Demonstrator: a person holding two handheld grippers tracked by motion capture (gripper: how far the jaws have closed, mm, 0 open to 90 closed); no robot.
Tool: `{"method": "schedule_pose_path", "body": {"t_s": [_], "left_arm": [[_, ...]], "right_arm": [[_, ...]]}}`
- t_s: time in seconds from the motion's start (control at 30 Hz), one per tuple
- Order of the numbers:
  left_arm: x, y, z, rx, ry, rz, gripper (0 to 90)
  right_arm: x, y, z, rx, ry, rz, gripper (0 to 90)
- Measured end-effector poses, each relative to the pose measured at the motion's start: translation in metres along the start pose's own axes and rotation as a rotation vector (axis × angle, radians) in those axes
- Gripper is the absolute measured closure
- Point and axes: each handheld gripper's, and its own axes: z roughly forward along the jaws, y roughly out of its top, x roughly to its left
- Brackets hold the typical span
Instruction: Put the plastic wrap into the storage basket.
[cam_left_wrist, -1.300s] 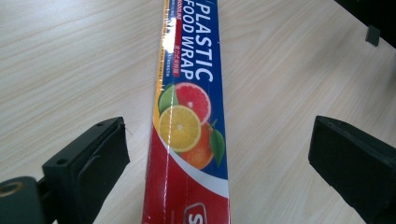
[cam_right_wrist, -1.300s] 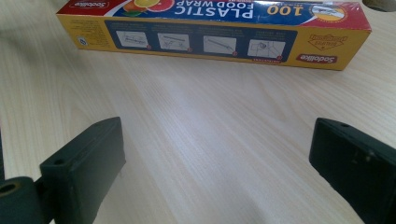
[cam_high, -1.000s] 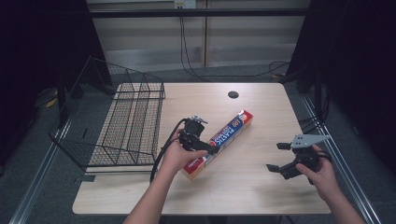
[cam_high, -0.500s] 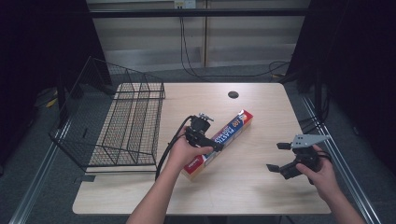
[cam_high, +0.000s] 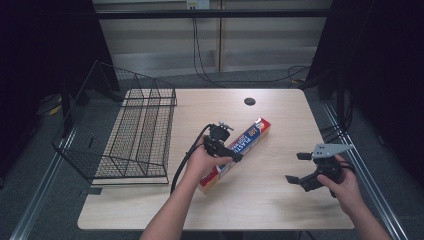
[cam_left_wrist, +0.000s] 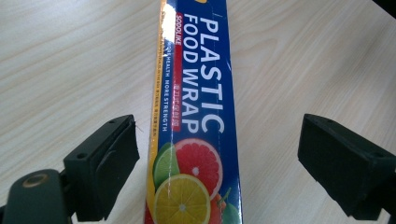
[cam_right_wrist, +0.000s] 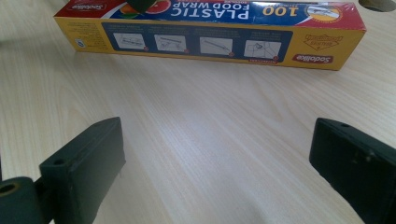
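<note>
On the table (cam_high: 280, 200), mid-way and lying diagonal, sits the plastic wrap box (cam_high: 235, 152) — flat on its long side, so I straddle it across the narrow width w/ my left gripper (cam_left_wrist: 217, 163). Its jaws have just been closing, box between them, but gaps show on both sides — not gripping yet. Wire basket (cam_high: 125, 135) stands at the left, likely where it goes. Right gripper (cam_right_wrist: 217, 168) hovers well apart over bare wood, jaws wide, holding nothing.
</note>
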Motion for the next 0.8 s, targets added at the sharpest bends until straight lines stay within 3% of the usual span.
{"method": "schedule_pose_path", "body": {"t_s": [0.1,0.27,0.37,0.8], "left_arm": [[0.001,0.001,0.003,0.009,0.008,0.012,12.4],[0.0,0.002,0.007,-0.005,0.015,-0.008,12.9],[0.0,0.002,0.01,0.02,0.019,0.008,13.1],[0.001,0.004,0.021,0.043,0.044,0.001,16.8]], "right_arm": [[0.0,0.0,0.0,0.0,-0.003,-0.002,3.0],[-0.001,-0.001,-0.001,-0.003,0.004,0.002,3.0],[0.0,0.0,0.0,0.0,-0.001,-0.002,3.0],[-0.002,-0.001,-0.002,-0.004,0.004,0.004,3.0]]}}
